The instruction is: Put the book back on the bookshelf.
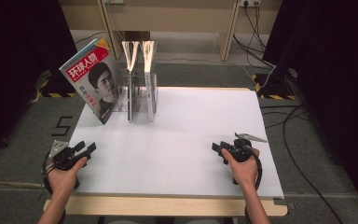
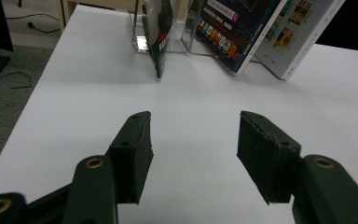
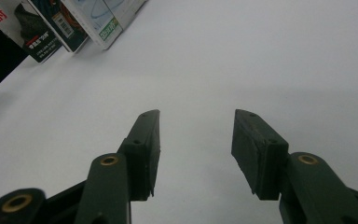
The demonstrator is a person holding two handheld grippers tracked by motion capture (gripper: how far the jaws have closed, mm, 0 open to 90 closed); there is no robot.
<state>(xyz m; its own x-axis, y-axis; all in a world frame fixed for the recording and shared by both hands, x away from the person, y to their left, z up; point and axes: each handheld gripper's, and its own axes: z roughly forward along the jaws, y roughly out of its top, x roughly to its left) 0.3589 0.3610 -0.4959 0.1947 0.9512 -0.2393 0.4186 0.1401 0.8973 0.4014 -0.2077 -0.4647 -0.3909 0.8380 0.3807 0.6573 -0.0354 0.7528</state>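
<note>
While both tongs gape empty, magazines well apart at table's far-left corner.

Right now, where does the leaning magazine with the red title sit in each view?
High view: the magazine leans at the upper left, left of the clear rack.
Left gripper view: I cannot match it for sure among the covers along the top.
Right gripper view: top left corner, red characters showing.
Shared landmark: the white table.
</note>
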